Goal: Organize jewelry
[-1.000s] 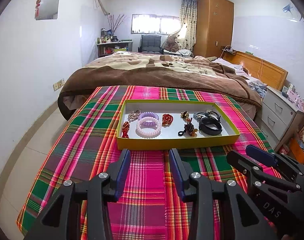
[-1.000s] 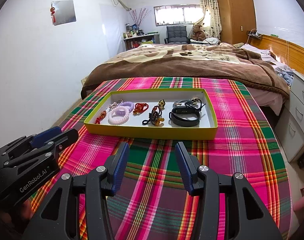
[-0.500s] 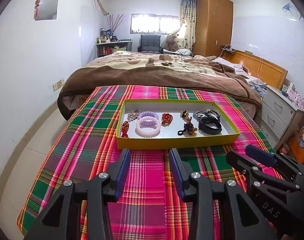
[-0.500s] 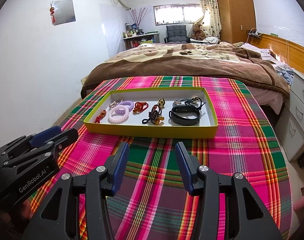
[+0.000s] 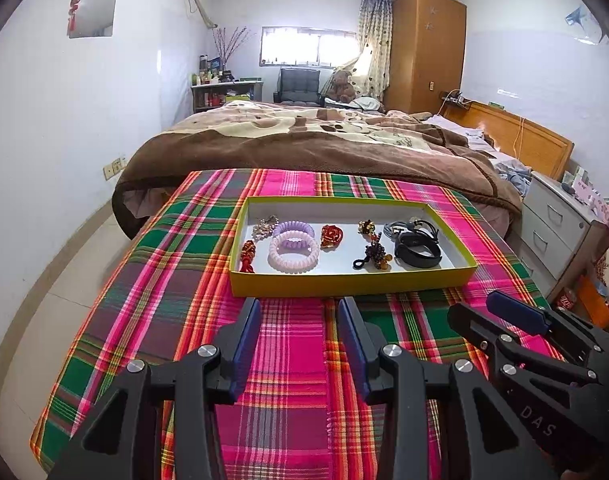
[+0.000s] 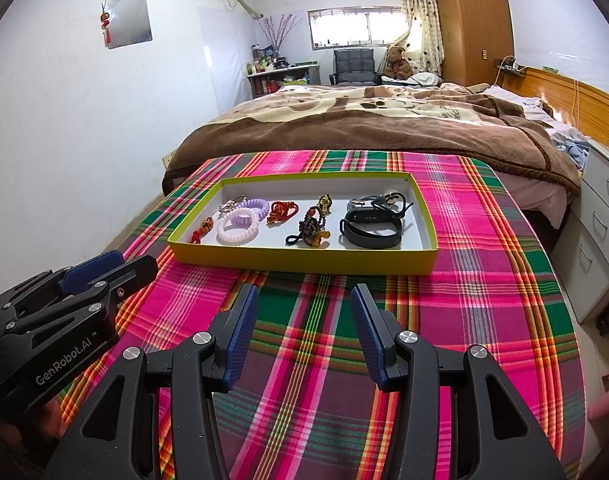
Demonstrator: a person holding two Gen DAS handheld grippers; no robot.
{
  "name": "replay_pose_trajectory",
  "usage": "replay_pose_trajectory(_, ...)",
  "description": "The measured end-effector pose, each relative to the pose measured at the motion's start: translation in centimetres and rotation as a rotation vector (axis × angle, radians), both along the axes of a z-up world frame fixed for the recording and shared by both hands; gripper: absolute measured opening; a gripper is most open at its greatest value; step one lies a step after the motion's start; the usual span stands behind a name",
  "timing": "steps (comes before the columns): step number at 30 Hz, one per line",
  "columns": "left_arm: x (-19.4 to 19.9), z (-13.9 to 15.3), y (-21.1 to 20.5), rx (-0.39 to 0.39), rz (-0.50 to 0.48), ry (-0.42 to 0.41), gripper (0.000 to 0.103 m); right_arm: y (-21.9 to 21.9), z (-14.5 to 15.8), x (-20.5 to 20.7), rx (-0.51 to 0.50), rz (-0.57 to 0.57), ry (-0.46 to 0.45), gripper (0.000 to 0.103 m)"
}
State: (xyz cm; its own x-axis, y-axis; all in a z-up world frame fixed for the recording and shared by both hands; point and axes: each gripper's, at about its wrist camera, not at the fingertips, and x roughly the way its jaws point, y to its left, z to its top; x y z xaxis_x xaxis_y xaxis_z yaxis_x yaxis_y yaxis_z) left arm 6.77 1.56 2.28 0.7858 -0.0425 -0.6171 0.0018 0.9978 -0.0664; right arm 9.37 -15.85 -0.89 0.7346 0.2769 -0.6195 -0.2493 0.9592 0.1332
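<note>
Tray [image 5: 344, 280]: shallow yellow-green card box with a white floor, set on a plaid-clothed tabletop [image 5: 288, 360] at the foot of a bed [image 5: 324, 140]. All the jewelry in view lies inside it; none shows on the cloth.

Contents, from 9 o'clock to 3 o'clock:
- red knotted charm [image 5: 248, 254], small, corded
- silver trinket [image 5: 264, 226], too small to tell further
- two coil bracelets [image 5: 293, 249], pale pink and lilac, springy plastic spirals, overlapping
- red-and-gold ornament [image 5: 331, 236], glossy
- beaded charm [image 5: 372, 256] on a black loop, knobbly, dark beads with amber
- grey and black cords [image 5: 408, 227], tangled
- black band [image 5: 418, 255], smooth rubbery strap standing in a loop

Left tongs [image 5: 298, 320]: apart, empty, over the cloth at 6 o'clock of the tray.
Right tongs [image 6: 304, 308]: apart, empty, likewise at 6 o'clock.

Handling note: this scene fits a tray awaiting sorting as well as one just sorted. For any pick, judged best: take coils and band across the rim of the loop, beaded pieces by the cord; approach steeply to clear the tray wall.
</note>
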Motion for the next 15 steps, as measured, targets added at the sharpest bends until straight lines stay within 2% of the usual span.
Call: replay_pose_trajectory(15, -0.14, -0.04, -0.33, 0.004, 0.000, 0.009, 0.040, -0.09, -0.16, -0.12, 0.001, -0.002, -0.001, 0.049)
